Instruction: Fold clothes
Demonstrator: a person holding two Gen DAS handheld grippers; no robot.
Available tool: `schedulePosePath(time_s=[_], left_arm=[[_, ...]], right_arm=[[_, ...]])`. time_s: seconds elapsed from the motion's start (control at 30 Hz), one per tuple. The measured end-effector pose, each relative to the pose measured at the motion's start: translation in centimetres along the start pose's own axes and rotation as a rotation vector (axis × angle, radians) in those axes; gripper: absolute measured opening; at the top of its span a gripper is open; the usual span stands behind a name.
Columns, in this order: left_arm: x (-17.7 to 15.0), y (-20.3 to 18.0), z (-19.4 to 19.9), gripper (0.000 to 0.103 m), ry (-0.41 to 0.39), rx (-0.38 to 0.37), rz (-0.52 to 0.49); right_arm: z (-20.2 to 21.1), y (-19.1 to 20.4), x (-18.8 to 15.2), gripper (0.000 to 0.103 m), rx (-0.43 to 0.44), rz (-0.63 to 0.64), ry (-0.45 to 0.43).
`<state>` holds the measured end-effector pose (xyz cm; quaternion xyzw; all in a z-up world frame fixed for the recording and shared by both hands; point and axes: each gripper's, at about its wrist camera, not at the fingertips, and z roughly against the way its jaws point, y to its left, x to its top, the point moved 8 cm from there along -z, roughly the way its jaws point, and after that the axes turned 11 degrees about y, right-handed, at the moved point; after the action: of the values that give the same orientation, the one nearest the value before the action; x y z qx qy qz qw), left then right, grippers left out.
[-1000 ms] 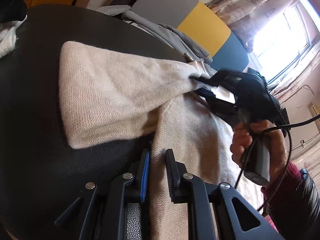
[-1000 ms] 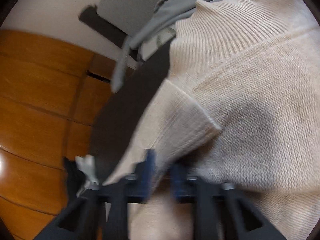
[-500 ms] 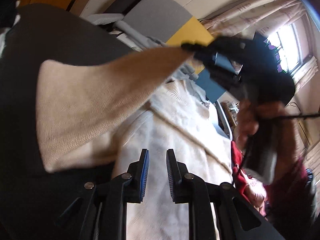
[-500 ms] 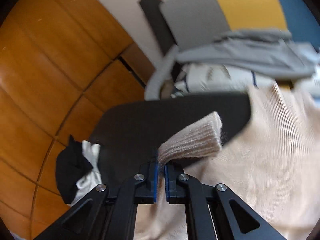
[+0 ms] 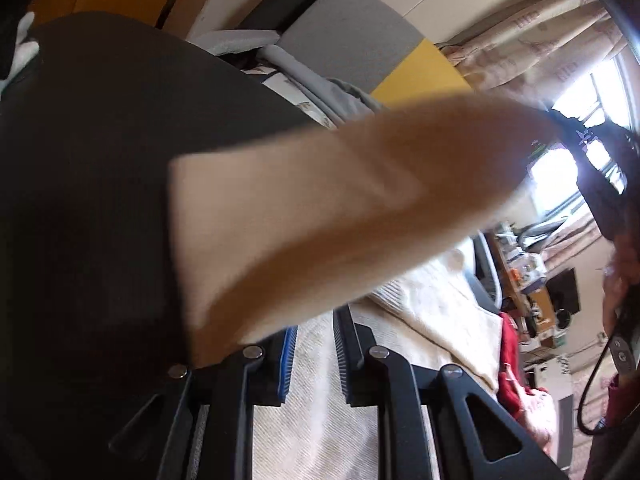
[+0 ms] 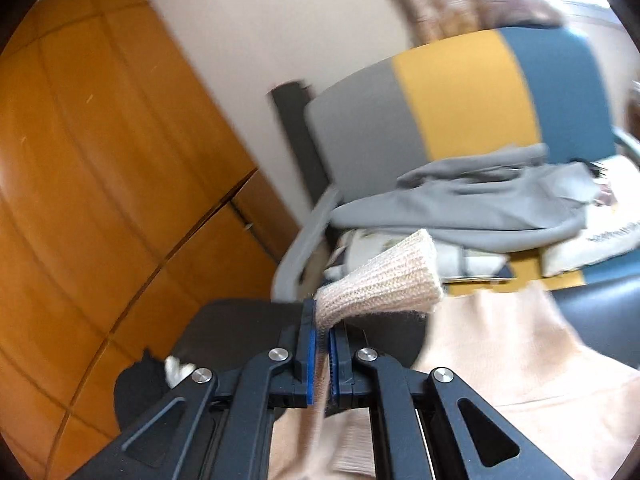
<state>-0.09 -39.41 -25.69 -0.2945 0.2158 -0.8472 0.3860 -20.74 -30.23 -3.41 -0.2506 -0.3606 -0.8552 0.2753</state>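
A cream knit sweater [image 5: 432, 312] lies on a black table [image 5: 88, 160]. My right gripper [image 6: 322, 344] is shut on the ribbed cuff of its sleeve [image 6: 384, 280] and holds it up in the air. In the left wrist view the lifted sleeve [image 5: 340, 200] stretches, blurred, from the table up to the right gripper [image 5: 580, 140] at the upper right. My left gripper [image 5: 314, 344] hovers low over the sweater body, jaws a little apart with nothing between them. The sweater body also shows in the right wrist view [image 6: 520, 360].
A chair with a grey, yellow and blue back [image 6: 460, 96] stands behind the table, piled with a grey garment [image 6: 480, 208] and white cloth. Orange wooden panels [image 6: 100, 160] are to the left. Black and white clothes [image 6: 152, 376] lie at the table's far left edge.
My right gripper has lifted the sleeve cuff off the sweater, up and to the right. The sleeve now hangs taut in the air. My left gripper has stayed low over the sweater.
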Motion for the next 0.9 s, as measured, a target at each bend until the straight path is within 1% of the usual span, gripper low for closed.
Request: schedulePosePath(time_s=[0.07, 0.2, 0.33, 0.47, 0.57, 0.63, 0.77, 0.83, 0.9], left_arm=[[0.3, 0.1, -0.4, 0.017, 0.002, 0.018, -0.002], [-0.6, 0.8, -0.8, 0.017, 0.040, 0.031, -0.007], [-1.6, 0.6, -1.0, 0.017, 0.061, 0.041, -0.028], [-2.6, 0.3, -1.2, 0.017, 0.080, 0.051, -0.050], [-3.1, 0.1, -1.3, 0.017, 0.086, 0.076, -0.070], [-3.3, 0.0, -1.3, 0.017, 0.088, 0.092, -0.084], [-2.8, -0.5, -1.2, 0.017, 0.079, 0.105, -0.095], [-2.5, -0.8, -1.3, 0.017, 0.074, 0.101, -0.100], [-2.6, -1.1, -2.0, 0.017, 0.094, 0.111, -0.113]], right_arm=[[1.9, -3.4, 0.1, 0.006, -0.032, -0.055, -0.024], [4.7, -11.9, -2.5, 0.006, -0.104, -0.211, -0.031], [5.0, -19.7, -8.6, 0.006, -0.175, -0.365, 0.035], [4.9, -24.6, -14.1, 0.006, -0.198, -0.482, 0.078], [4.6, -26.5, -17.1, 0.006, -0.198, -0.524, 0.098], [4.8, -27.0, -18.1, 0.005, -0.175, -0.525, 0.076], [5.6, -26.3, -17.4, 0.006, -0.191, -0.464, 0.063], [6.6, -25.7, -16.8, 0.006, -0.199, -0.426, 0.024], [7.4, -25.4, -16.7, 0.006, -0.214, -0.411, -0.008]])
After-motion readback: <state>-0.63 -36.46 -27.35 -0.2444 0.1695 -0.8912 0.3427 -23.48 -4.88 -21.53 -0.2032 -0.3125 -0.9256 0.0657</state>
